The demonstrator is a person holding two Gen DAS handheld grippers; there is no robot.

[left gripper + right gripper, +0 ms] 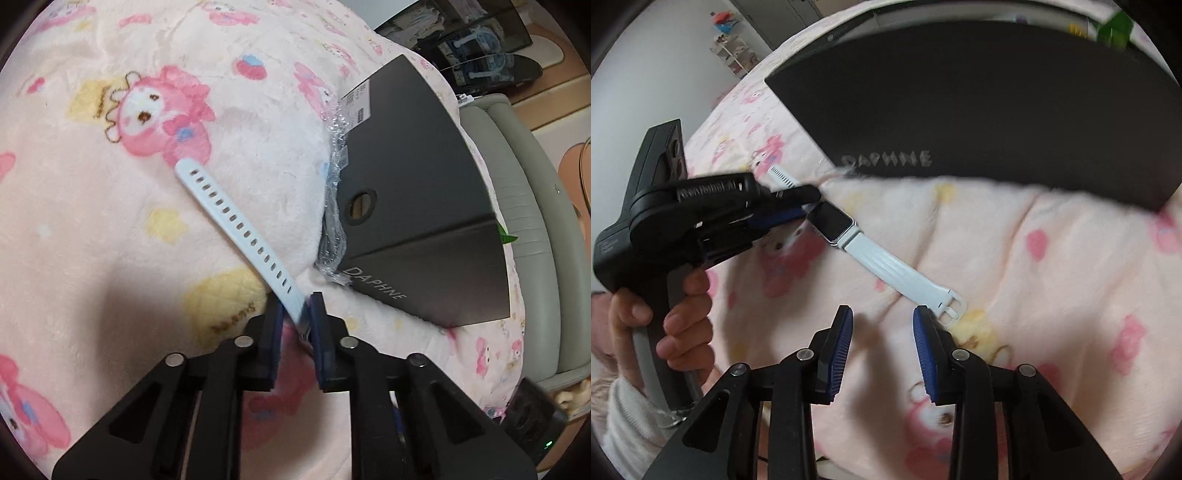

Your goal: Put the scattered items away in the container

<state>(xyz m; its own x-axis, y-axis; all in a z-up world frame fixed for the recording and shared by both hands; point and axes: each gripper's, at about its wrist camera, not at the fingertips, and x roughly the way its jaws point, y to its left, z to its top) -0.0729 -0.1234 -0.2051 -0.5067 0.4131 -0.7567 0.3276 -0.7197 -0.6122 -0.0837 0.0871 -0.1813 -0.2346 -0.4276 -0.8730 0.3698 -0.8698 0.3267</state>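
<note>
Left wrist view: the left gripper (297, 308) is clenched on the watch (236, 221), its blue pads pinching the perforated strap at lower centre. The strap's free end runs toward the upper left over the pink blanket (110, 229). The black box (424, 206) sits at centre right with its lid on.

Right wrist view: the right gripper (882, 332) stands released at lower centre, holding nothing. The watch face lies at centre left, beside the left gripper's tips; the buckle strap trails to just beside the right gripper's right finger.

Procedure: keep the pinch firm (a narrow strap may slip or swing). The closed lid must come off before the watch goes in; the free right gripper is suited to this.
</note>
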